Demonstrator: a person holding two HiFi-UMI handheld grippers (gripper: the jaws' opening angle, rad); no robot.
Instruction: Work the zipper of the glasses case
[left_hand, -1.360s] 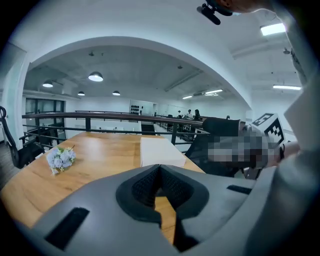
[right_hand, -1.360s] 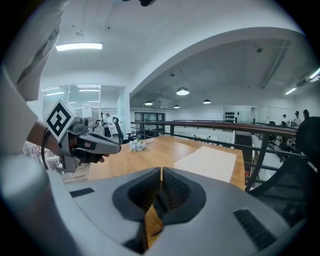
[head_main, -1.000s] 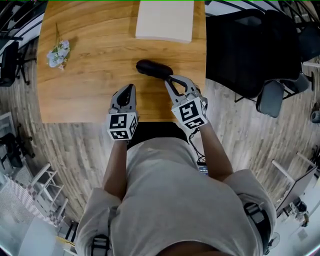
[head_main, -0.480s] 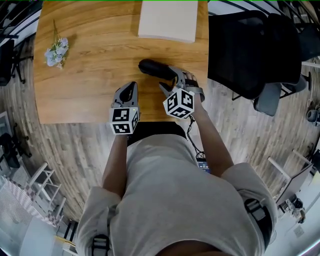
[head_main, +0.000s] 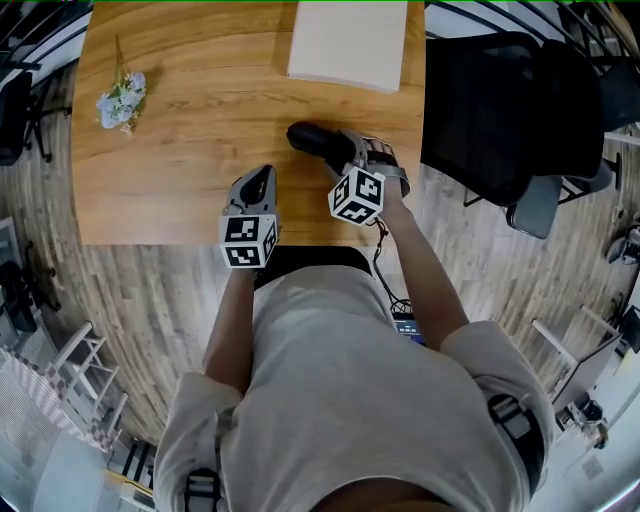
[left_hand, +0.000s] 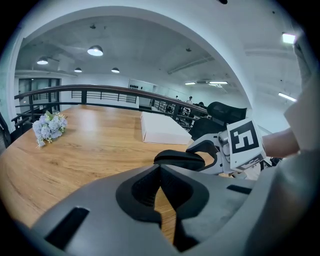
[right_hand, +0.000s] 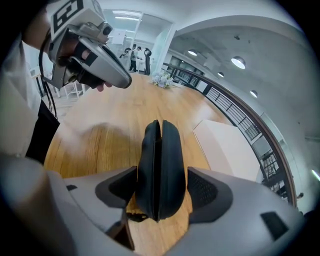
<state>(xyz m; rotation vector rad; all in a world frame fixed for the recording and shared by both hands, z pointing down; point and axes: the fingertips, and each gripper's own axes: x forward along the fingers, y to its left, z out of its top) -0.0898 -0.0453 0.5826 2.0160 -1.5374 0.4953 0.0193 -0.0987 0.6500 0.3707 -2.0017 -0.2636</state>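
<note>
1. The jaws of the right gripper (right_hand: 161, 192) have just been opening and now stand wide, with the glasses case (right_hand: 160, 150) between them. One pad sits just beside the case's side and the other stands apart, so nothing is clamped.
2. The jaws of the left gripper (left_hand: 160, 175) are closed together on nothing, hovering above the bench (head_main: 200, 120) near its front edge.
3. The case stands on its edge, seam up, near the bench's right front corner. A small dark tab (right_hand: 134, 216) hangs at its near end and is probably the zipper pull.
4. The step in hand looks like setting a hold. Next, the right jaws would need to close on the case to steady it, while the left jaws open and come across for the pull.
5. The bench's right edge is close by, with a black chair (head_main: 490, 100) beyond it. Open wood lies to the left.
6. Farther back lie a white box (head_main: 348, 45) and a small posy of flowers (head_main: 122, 100), both well apart from the case.
</note>
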